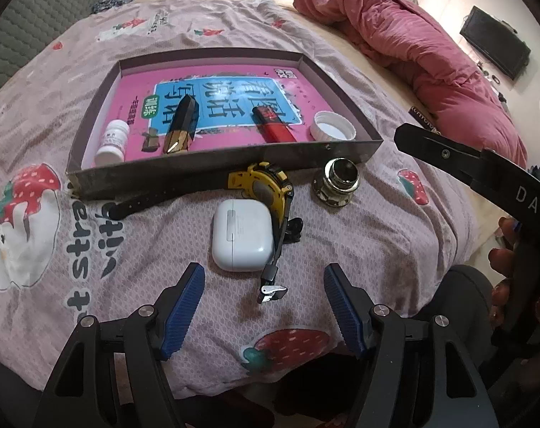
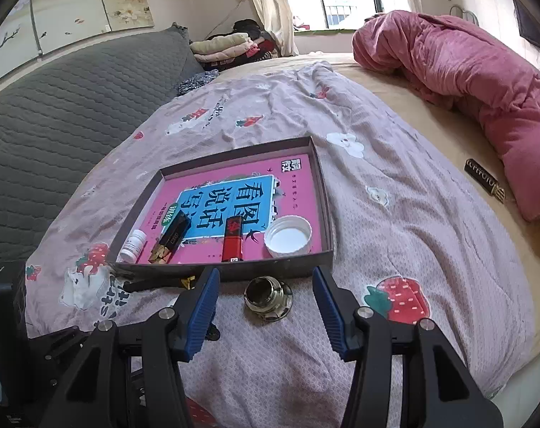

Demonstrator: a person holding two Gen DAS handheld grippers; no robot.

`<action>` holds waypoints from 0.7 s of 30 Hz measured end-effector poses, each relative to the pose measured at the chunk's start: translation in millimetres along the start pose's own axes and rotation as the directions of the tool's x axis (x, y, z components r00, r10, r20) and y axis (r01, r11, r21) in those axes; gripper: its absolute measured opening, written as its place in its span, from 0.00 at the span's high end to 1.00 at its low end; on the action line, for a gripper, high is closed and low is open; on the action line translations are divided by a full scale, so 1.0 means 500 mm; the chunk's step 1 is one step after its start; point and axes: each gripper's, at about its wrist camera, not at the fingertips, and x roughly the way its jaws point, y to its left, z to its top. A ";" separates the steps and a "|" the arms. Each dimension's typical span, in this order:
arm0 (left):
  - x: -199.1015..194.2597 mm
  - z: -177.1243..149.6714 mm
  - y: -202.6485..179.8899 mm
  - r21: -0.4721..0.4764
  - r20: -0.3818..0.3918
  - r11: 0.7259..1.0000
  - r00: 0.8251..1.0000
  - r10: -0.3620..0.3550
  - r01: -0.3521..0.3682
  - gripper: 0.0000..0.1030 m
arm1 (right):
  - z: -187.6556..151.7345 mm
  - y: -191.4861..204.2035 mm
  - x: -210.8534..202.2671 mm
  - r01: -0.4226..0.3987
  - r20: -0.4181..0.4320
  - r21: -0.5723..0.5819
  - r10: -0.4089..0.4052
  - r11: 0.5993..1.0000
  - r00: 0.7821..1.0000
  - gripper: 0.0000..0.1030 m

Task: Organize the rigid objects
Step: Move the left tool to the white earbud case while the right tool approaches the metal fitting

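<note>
A shallow cardboard tray (image 1: 220,173) (image 2: 319,178) lies on the bed with a pink book as its floor. In it are a white pill bottle (image 1: 111,142) (image 2: 132,246), a black-and-gold box (image 1: 182,125) (image 2: 170,239), a red lighter (image 1: 275,125) (image 2: 233,240) and a white lid (image 1: 332,126) (image 2: 287,237). In front of the tray lie a white earbud case (image 1: 241,235), a yellow watch (image 1: 261,187) with a black strap, and a metal round fitting (image 1: 337,182) (image 2: 268,297). My left gripper (image 1: 264,278) hovers open just short of the earbud case. My right gripper (image 2: 266,285) is open above the fitting, nothing between its pads.
A rolled pink duvet (image 1: 412,39) (image 2: 466,71) lies at the far right of the bed. A grey quilted headboard (image 2: 73,107) is on the left, with folded clothes (image 2: 227,48) behind it. A small dark box (image 2: 483,180) lies beside the duvet. A hand (image 1: 508,260) holds the right tool.
</note>
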 end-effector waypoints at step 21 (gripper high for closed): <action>0.021 -0.008 -0.021 0.021 -0.007 0.998 0.998 -0.058 0.058 0.69 | -0.020 -0.029 0.029 0.010 -0.040 0.040 -0.009 0.999 0.999 0.48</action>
